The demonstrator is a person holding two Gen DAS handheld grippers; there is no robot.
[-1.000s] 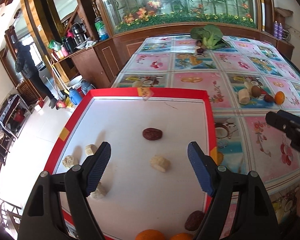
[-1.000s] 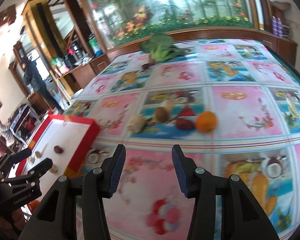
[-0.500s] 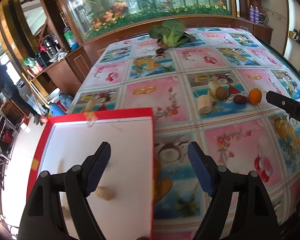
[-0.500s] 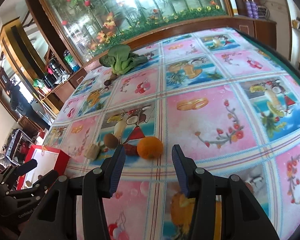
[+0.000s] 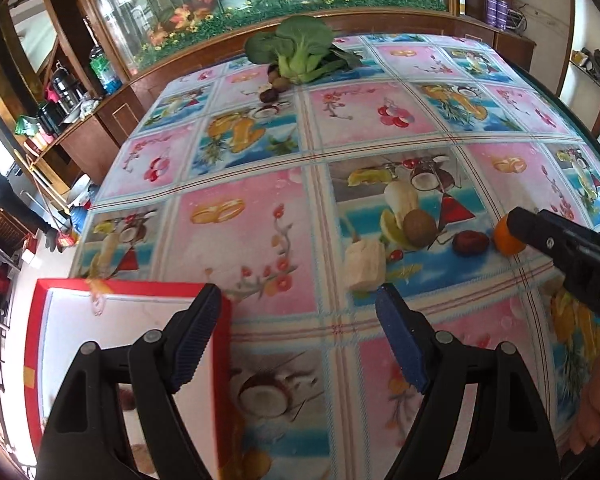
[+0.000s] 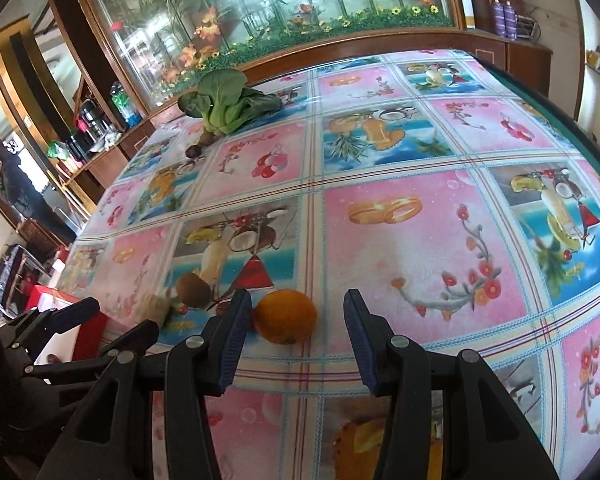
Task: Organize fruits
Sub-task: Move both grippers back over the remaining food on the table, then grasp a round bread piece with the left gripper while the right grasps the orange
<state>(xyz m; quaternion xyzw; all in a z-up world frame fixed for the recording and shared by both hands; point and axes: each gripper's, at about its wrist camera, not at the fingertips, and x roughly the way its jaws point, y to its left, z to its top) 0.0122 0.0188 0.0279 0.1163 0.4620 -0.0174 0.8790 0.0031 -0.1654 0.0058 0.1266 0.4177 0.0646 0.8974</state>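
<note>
The orange (image 6: pixel 286 316) sits on the tablecloth (image 6: pixel 400 248) in a short row of fruit, and everything else is placed from it here. In the right wrist view the right gripper (image 6: pixel 296 326) has its fingers parted with nothing clamped – the orange lies in the gap but off-centre, close against the left finger (image 6: pixel 234 330) and well clear of the right one, which has only bare cloth beside it. Whether the left finger actually touches the orange cannot be told. Just left of the orange, partly hidden behind that finger, is a dark red fruit (image 5: pixel 470 242); further left comes a brown kiwi (image 6: pixel 193 289), then a pale peeled chunk (image 5: pixel 366 264). The left gripper (image 5: pixel 300 332) hangs farther left of the orange with its fingers spread wide and empty; the pale chunk lies just beyond the tip of its right finger (image 5: pixel 400 344), outside the gap. Its left finger overlaps the corner of a red-rimmed tray (image 5: pixel 134 284), which is the farthest thing to the left of the orange. Far behind the orange, near the table's back edge, lies a green leafy vegetable (image 6: pixel 230 106) with a few small dark fruits (image 5: pixel 274 86) beside it.
</note>
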